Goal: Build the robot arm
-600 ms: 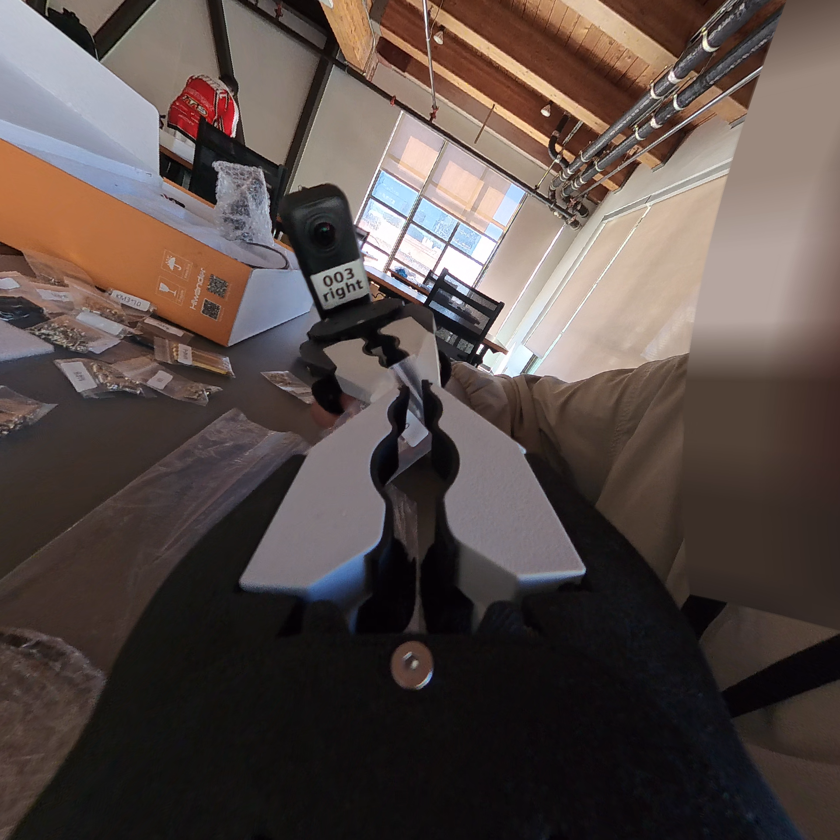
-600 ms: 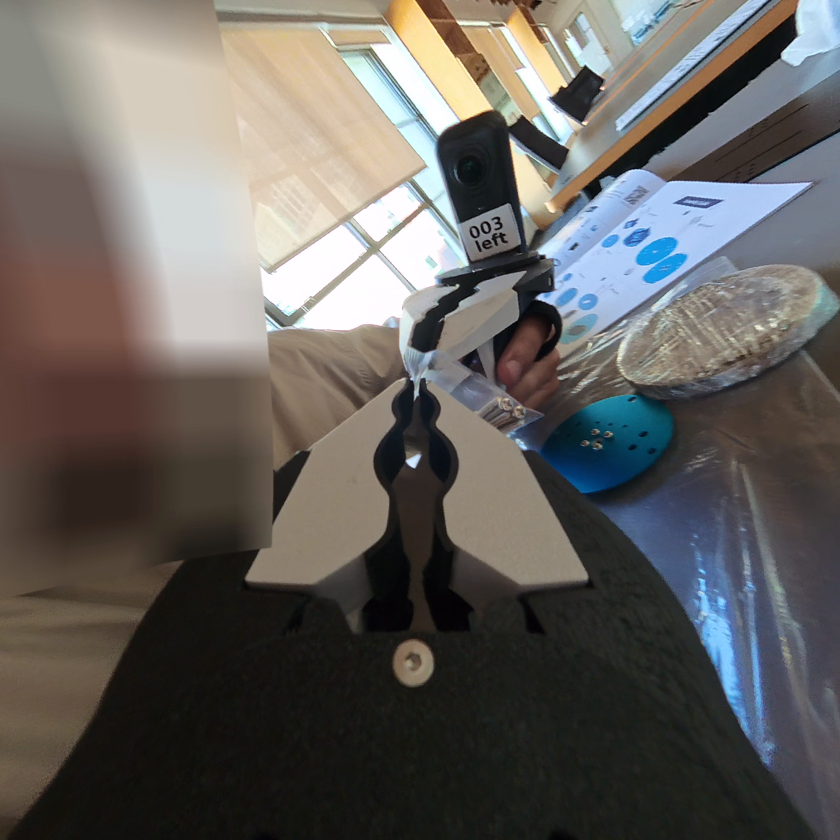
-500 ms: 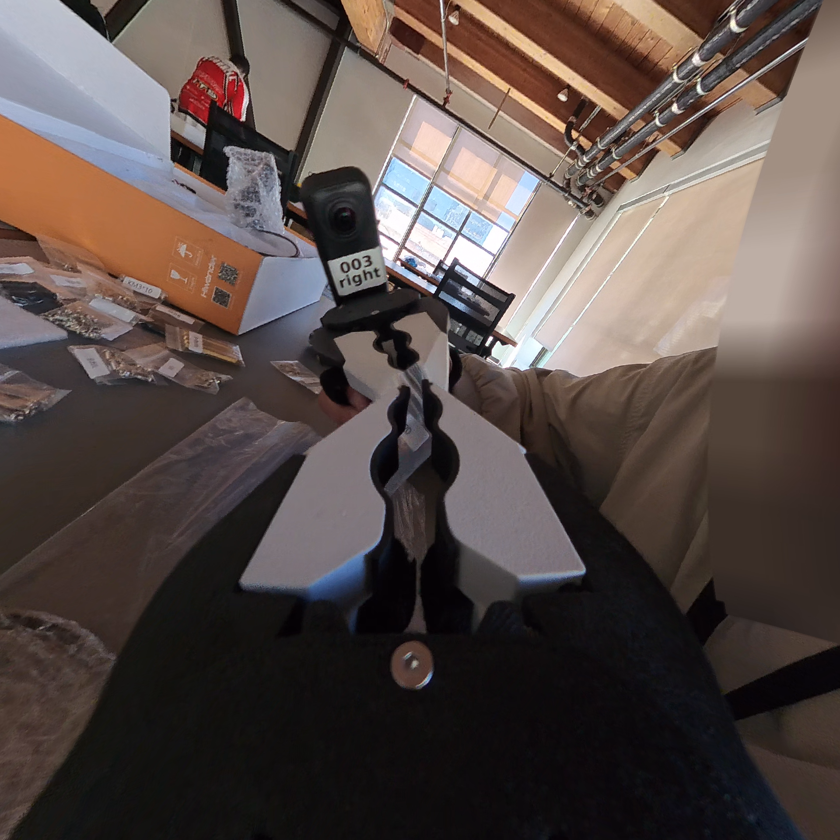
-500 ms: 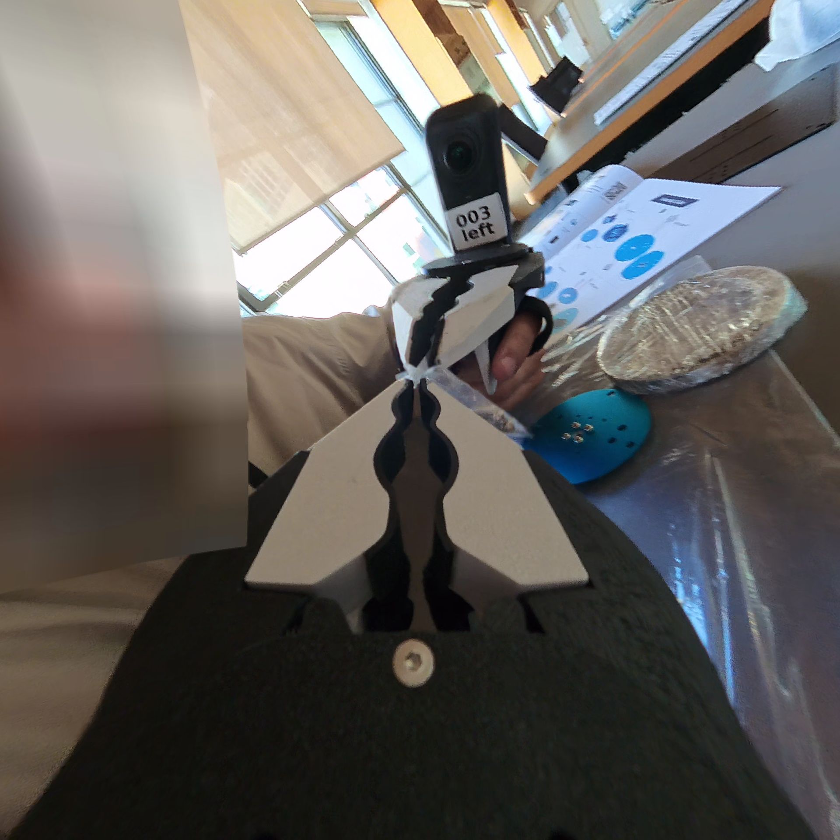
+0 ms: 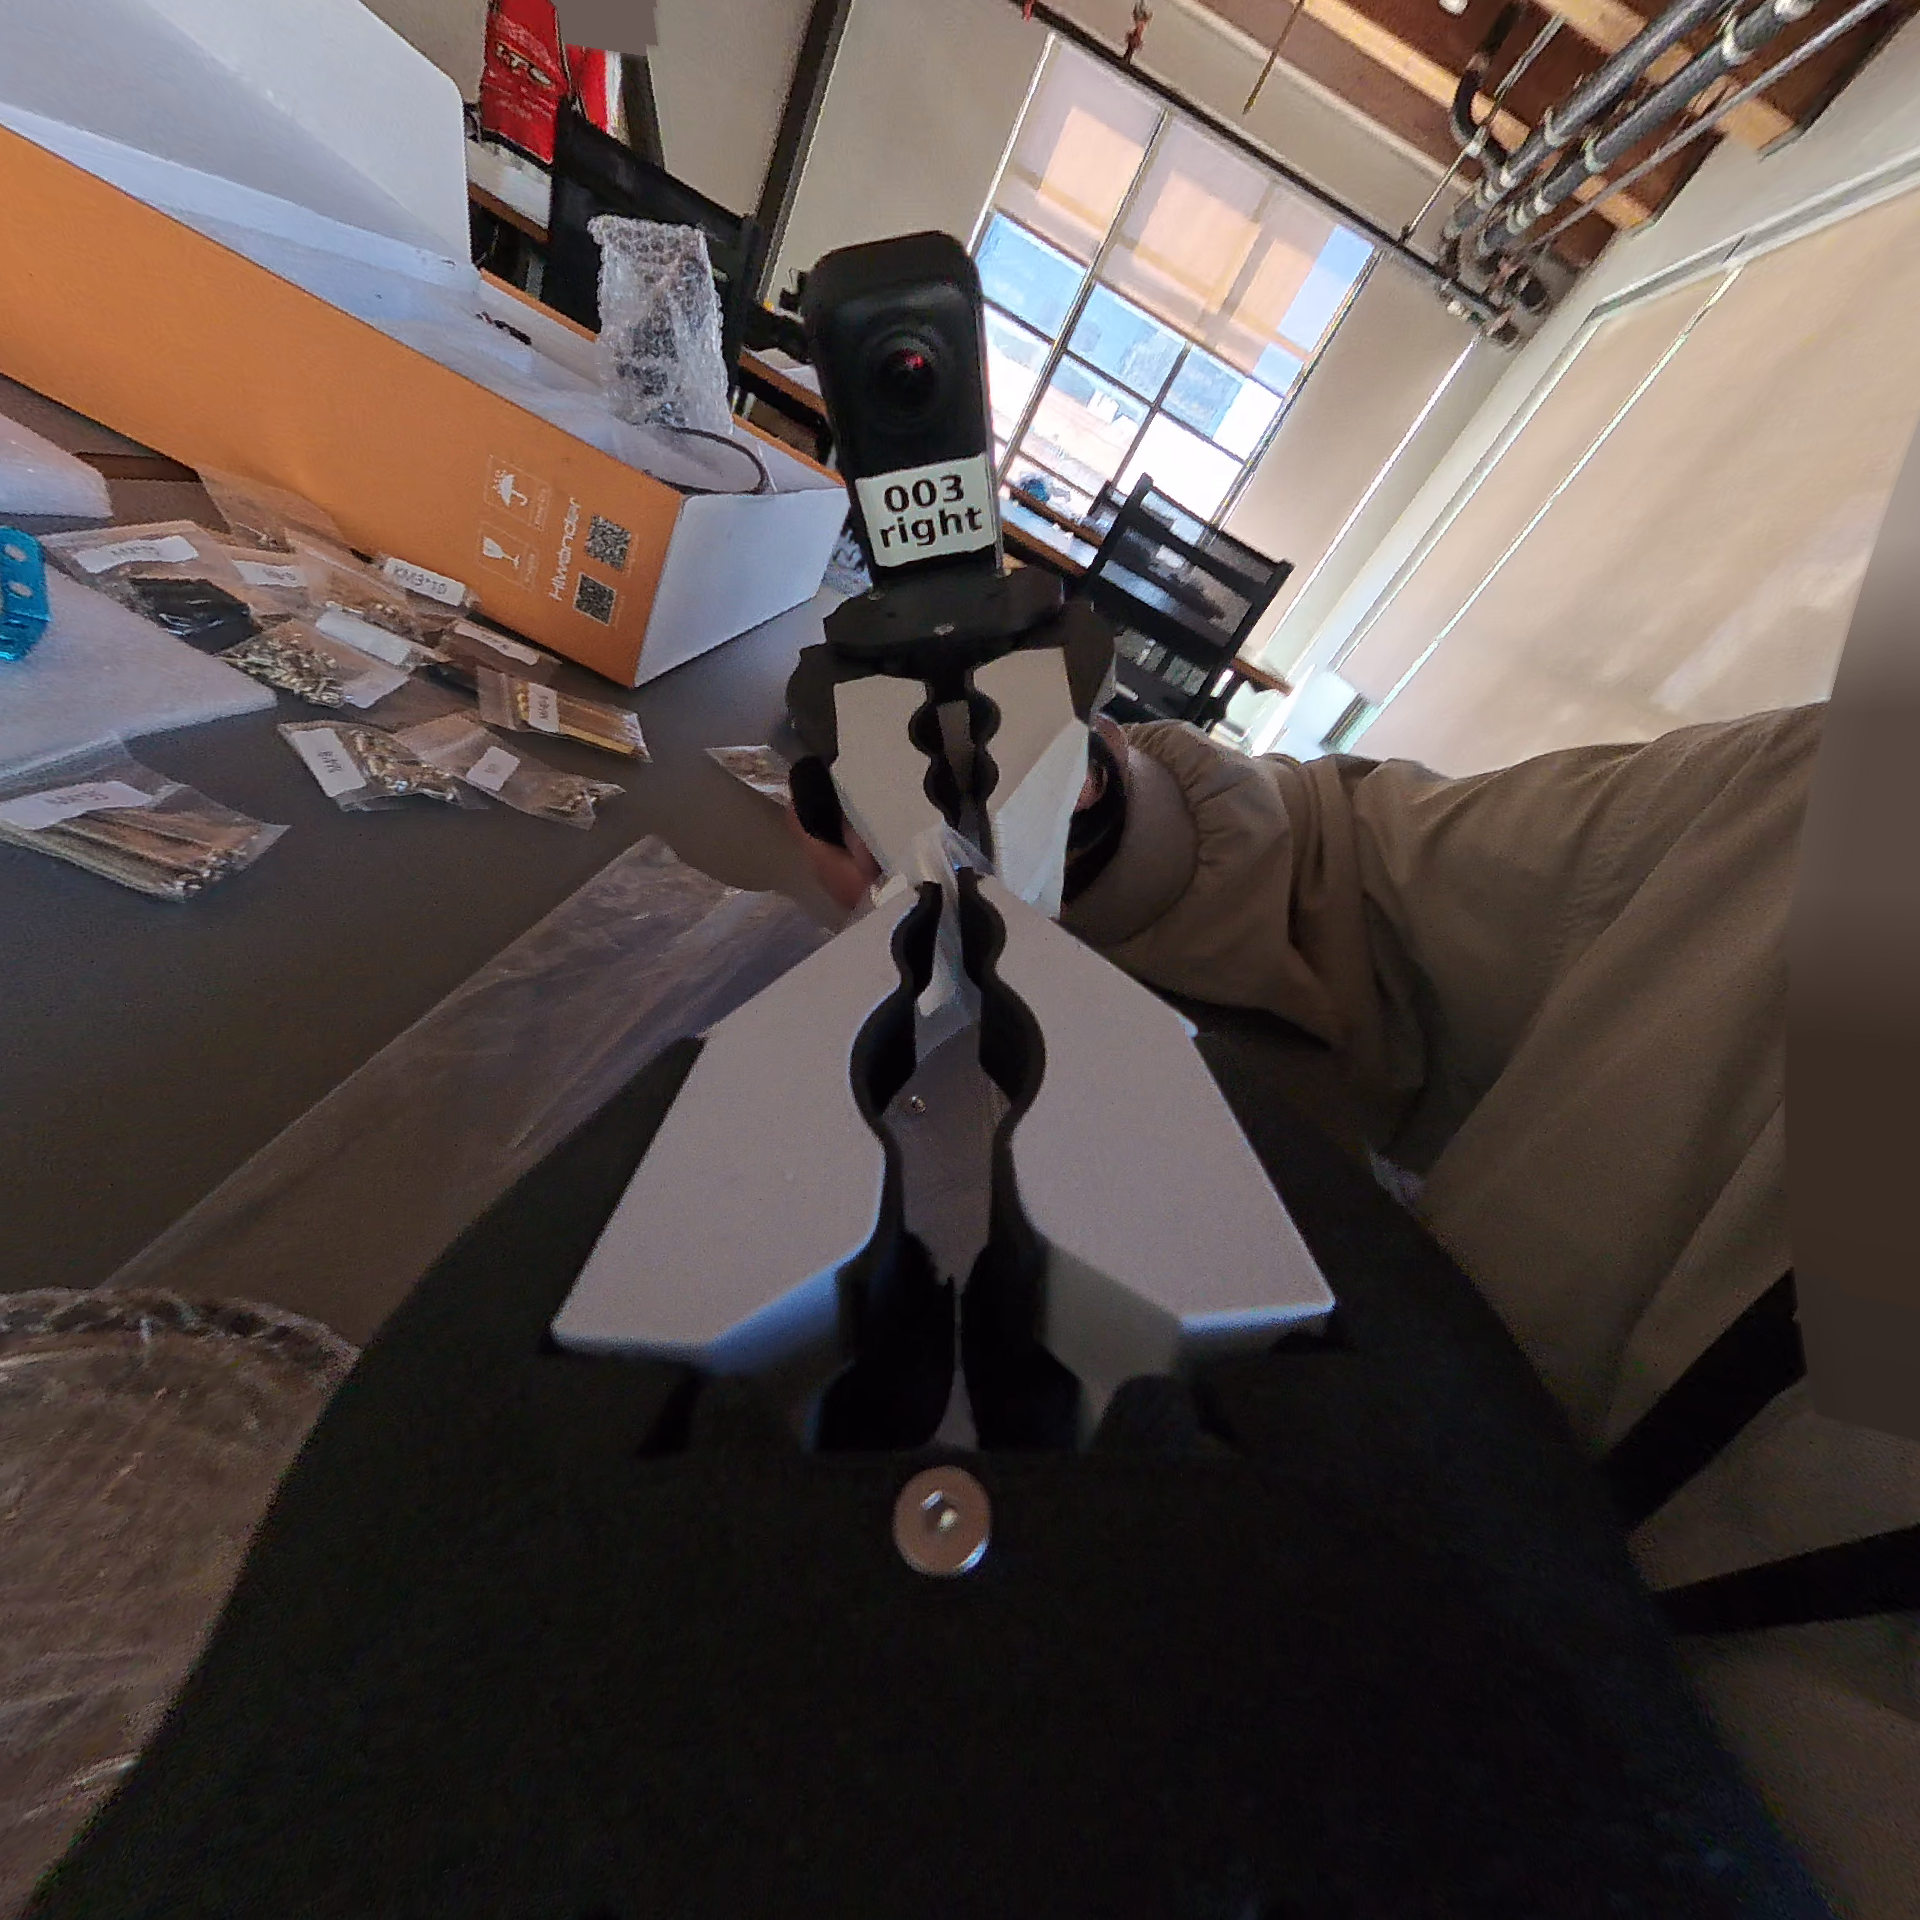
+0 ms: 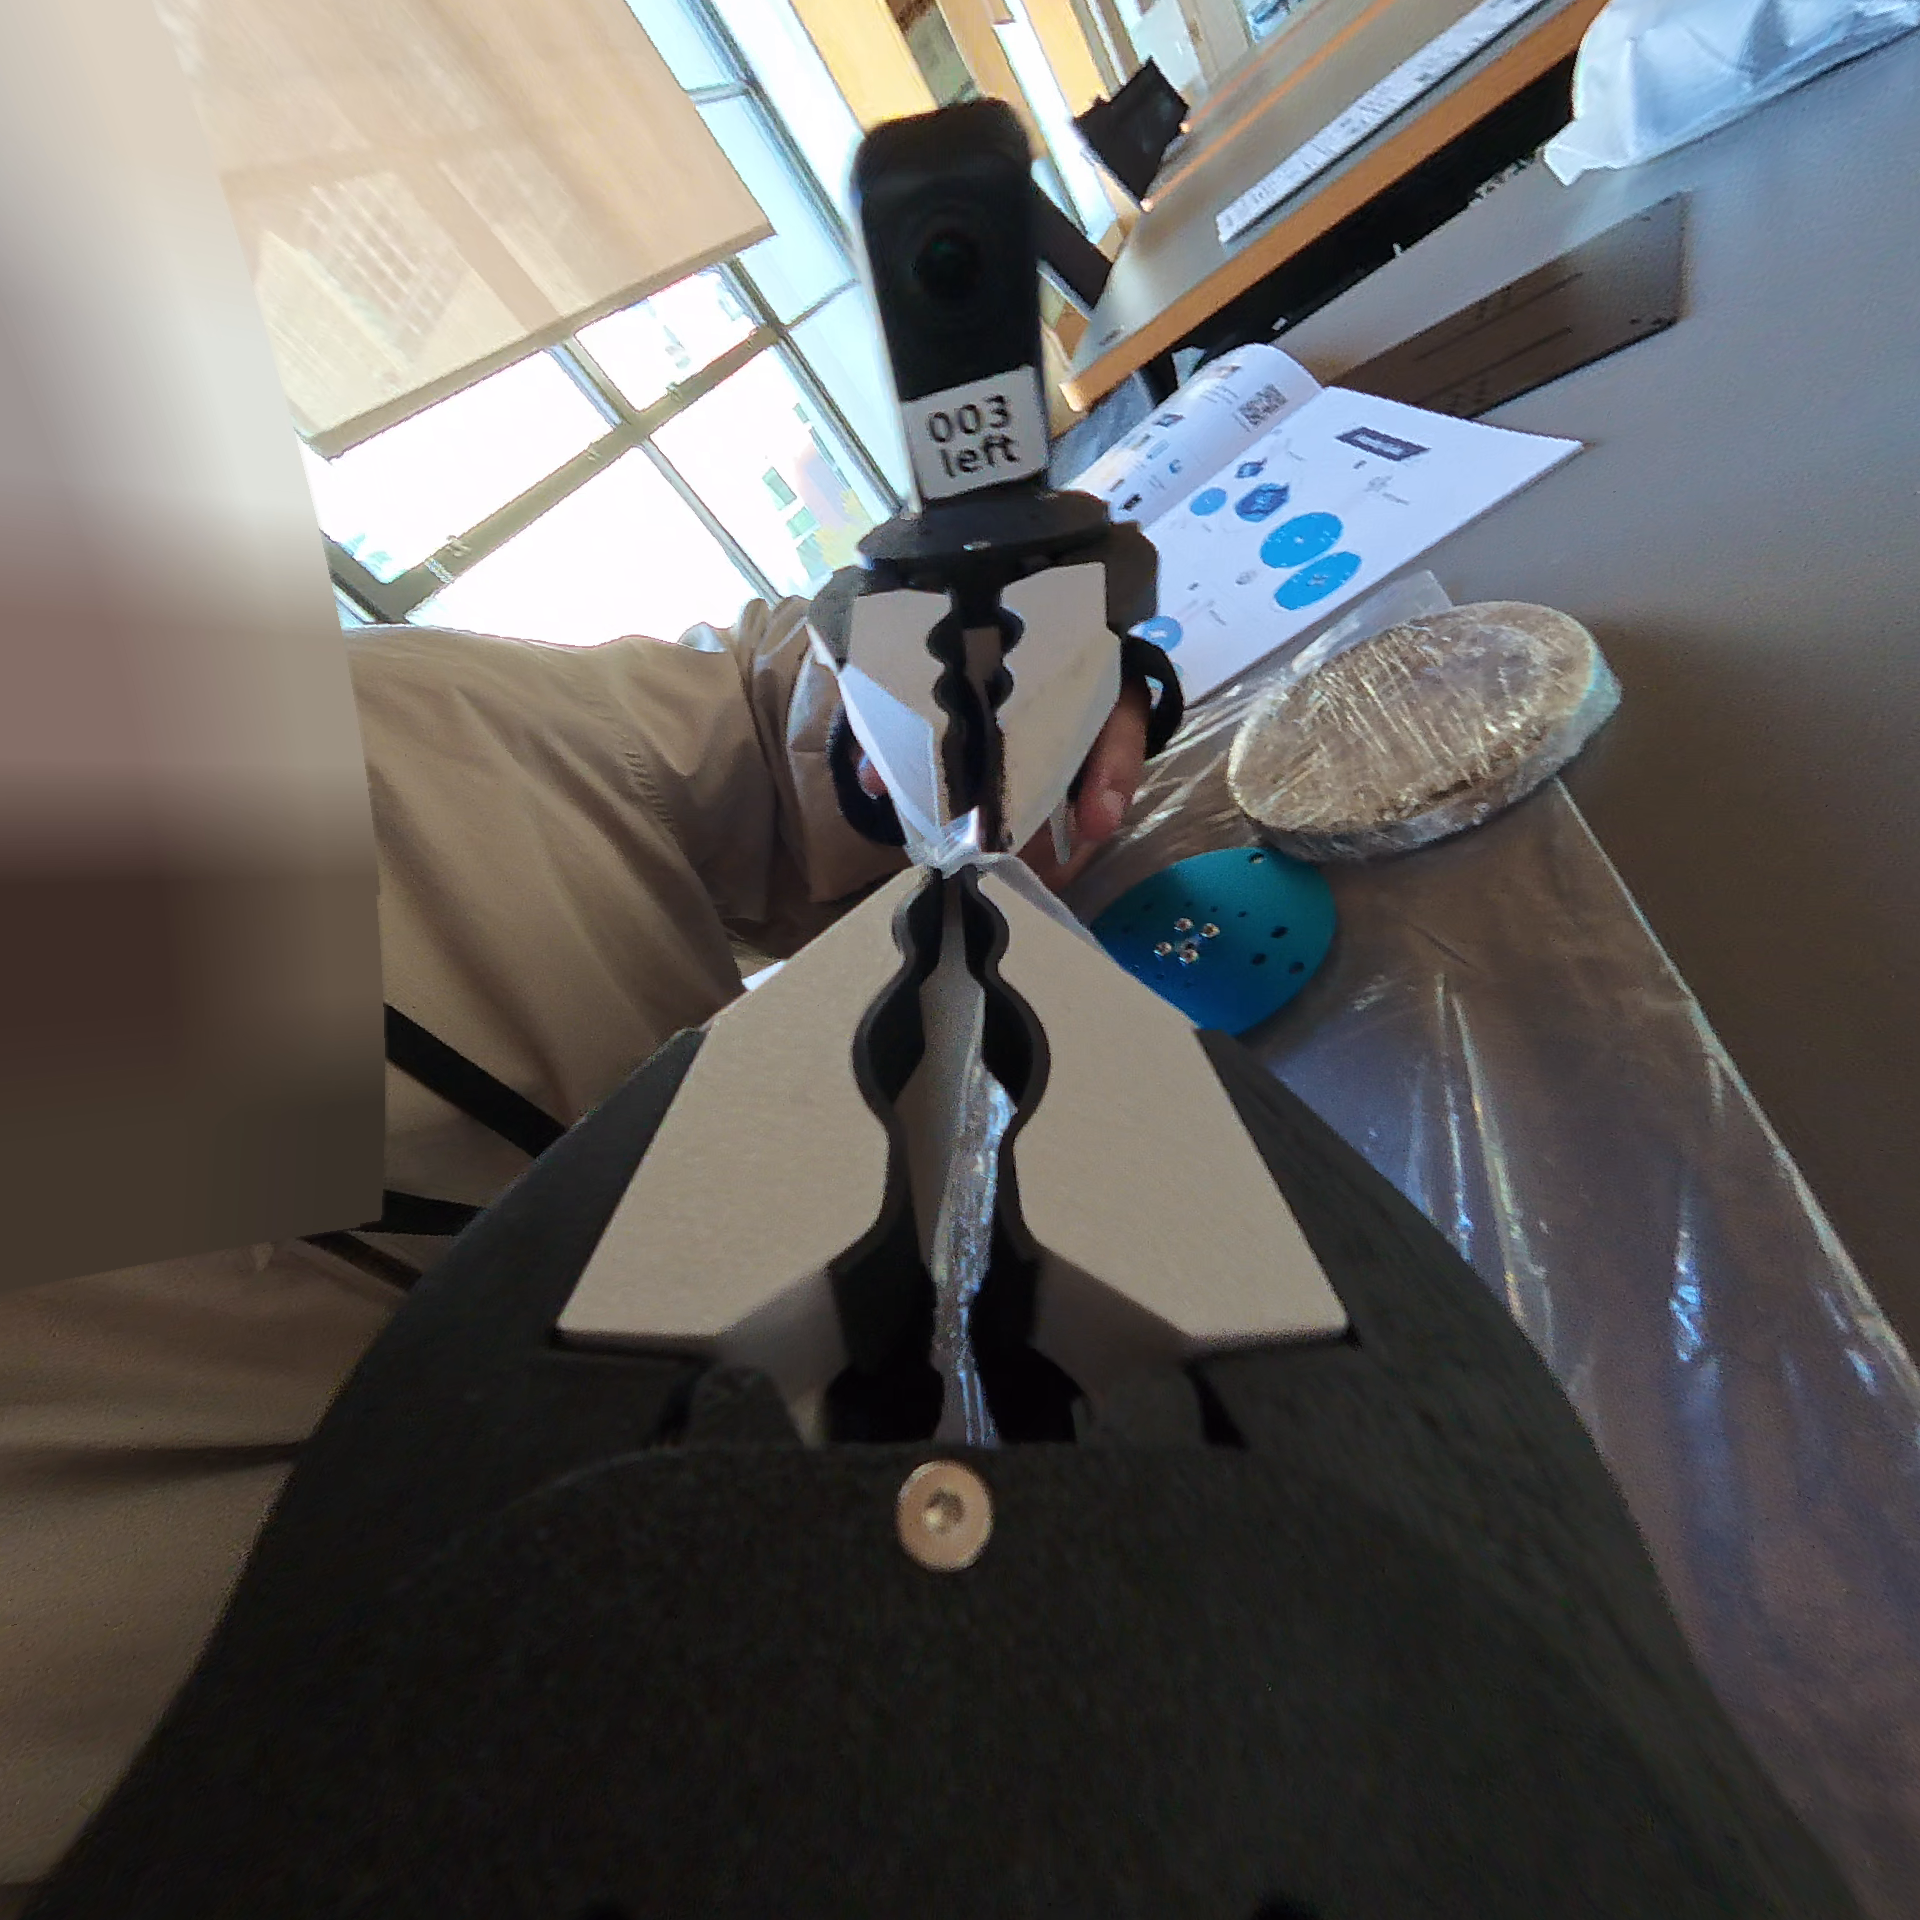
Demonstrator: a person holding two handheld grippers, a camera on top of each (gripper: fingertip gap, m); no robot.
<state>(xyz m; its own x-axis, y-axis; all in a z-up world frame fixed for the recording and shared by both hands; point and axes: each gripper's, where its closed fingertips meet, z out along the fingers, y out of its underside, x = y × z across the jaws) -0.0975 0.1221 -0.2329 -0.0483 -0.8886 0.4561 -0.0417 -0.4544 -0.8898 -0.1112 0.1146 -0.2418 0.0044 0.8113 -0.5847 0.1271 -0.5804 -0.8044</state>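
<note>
My left gripper (image 5: 940,883) and my right gripper (image 6: 951,888) point straight at each other, tip to tip, above a dark table. Both are shut on the same small clear plastic bag (image 5: 935,966). In the right wrist view the bag (image 6: 961,854) is bunched and twisted between the two pairs of tips, and a crinkled part of it runs back between my right jaws. The right gripper (image 5: 956,831) shows head-on in the left wrist view, and the left gripper (image 6: 971,826) in the right wrist view. A hand in a beige sleeve holds each one.
A blue round plate (image 6: 1216,935) with holes, a wrapped round disc (image 6: 1423,727) and an open booklet (image 6: 1351,488) lie on a plastic sheet (image 6: 1558,1143). An orange and white box (image 5: 364,416), several small screw bags (image 5: 364,675) and a bubble-wrapped item (image 5: 660,312) lie further off. Left and right tips are no more than a few centimetres apart.
The two grippers have swung to face each other head-on. The bag, which hung loose beside the left gripper's tips, is now drawn tight and twisted between both pairs of tips.
</note>
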